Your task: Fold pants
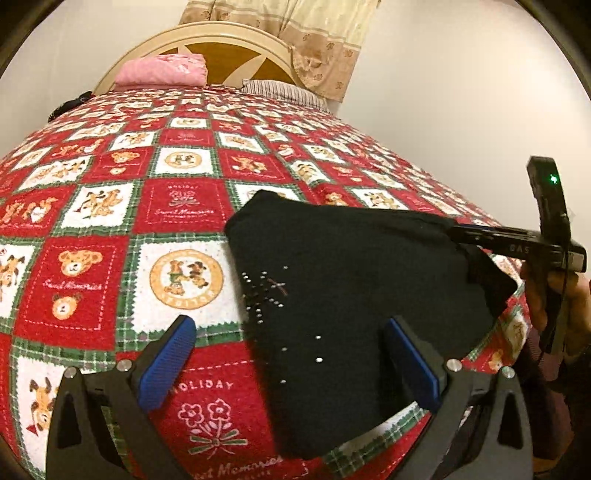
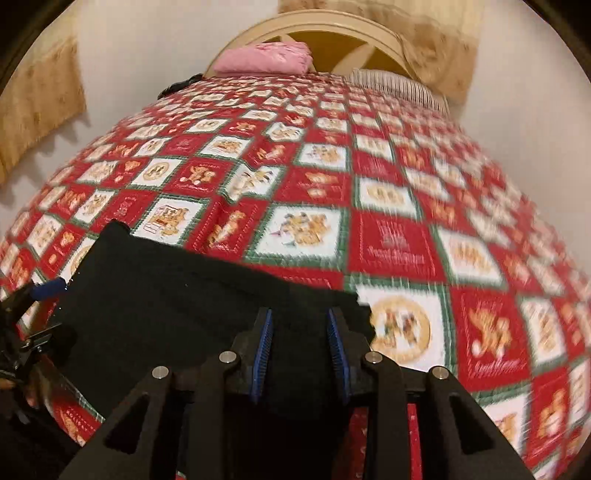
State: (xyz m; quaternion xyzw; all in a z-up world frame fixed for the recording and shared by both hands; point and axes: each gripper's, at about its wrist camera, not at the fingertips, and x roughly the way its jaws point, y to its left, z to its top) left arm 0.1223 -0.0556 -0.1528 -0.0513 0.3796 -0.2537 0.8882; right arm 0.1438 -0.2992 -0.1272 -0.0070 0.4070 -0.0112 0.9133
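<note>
My R gripper [image 2: 300, 334] jaws narrow, pinching black studded fabric pants [image 1: 351, 266] edge; L gripper [image 1: 291, 354] wide, over pants on red-checked teddy-bear bedspread [image 1: 110, 221].

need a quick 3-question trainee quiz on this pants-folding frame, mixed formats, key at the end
1. True or false: the left gripper is clamped on the black pants.
2. What lies by the headboard? A. pink folded cloth B. blue towel C. green box
3. Which gripper has the pants' edge between its pads?
Key: 1. False, its jaws stand wide open above the pants. 2. A. 3. The right gripper.
</note>
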